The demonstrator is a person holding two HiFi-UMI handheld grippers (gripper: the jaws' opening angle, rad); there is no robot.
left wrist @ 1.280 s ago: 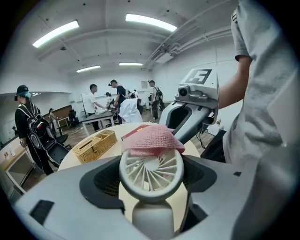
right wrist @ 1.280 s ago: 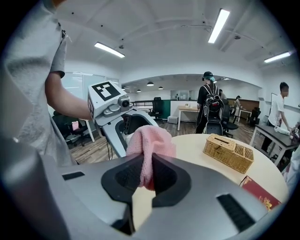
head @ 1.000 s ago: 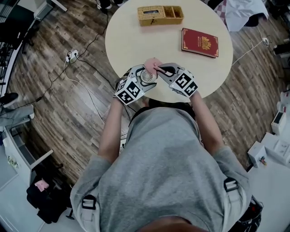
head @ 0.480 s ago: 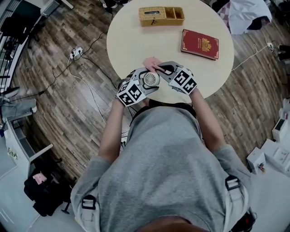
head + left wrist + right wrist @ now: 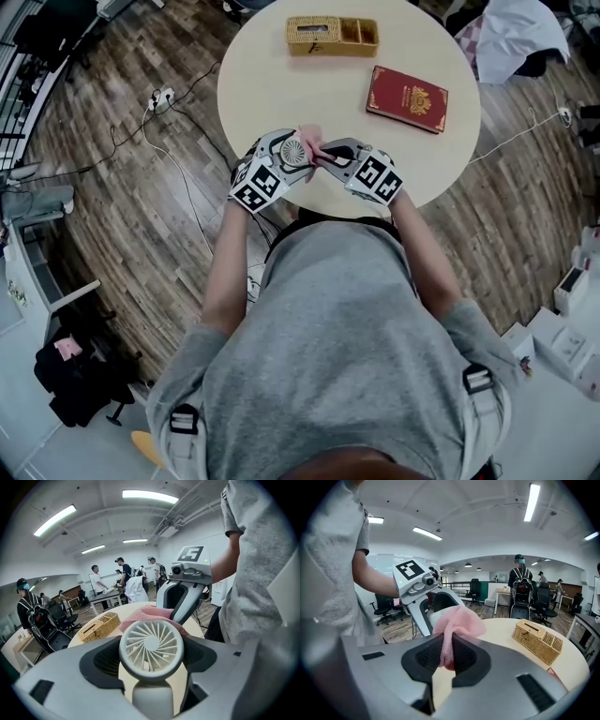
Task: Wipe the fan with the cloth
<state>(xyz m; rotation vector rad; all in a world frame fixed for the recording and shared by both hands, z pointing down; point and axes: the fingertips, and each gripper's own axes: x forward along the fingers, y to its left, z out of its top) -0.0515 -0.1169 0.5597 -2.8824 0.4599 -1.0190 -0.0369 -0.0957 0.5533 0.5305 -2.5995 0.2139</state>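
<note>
Over the near edge of the round cream table (image 5: 272,89), a person works two hand-held grippers close together, clear of the tabletop. At left, the left gripper (image 5: 284,159) is clamped on the small white handheld fan (image 5: 294,151). Its jaws press either side of the round grille head (image 5: 151,645), and the handle points back toward the hand. Just right of the fan, a crumpled pink cloth (image 5: 310,141) bunches against the far side of the head. A fold of the cloth is pinched between the nearly closed jaws of the right gripper (image 5: 449,656), which faces the left one. Across the table, a woven wicker basket (image 5: 332,35) sits at the far edge and a red book with a gold crest (image 5: 407,98) lies toward the right edge, both well apart from the work. Wiping appears to be under way on the back of the head. The front grille and the handle show no cloth on them and seem left to do, though how much has already been cleaned cannot be told.
</note>
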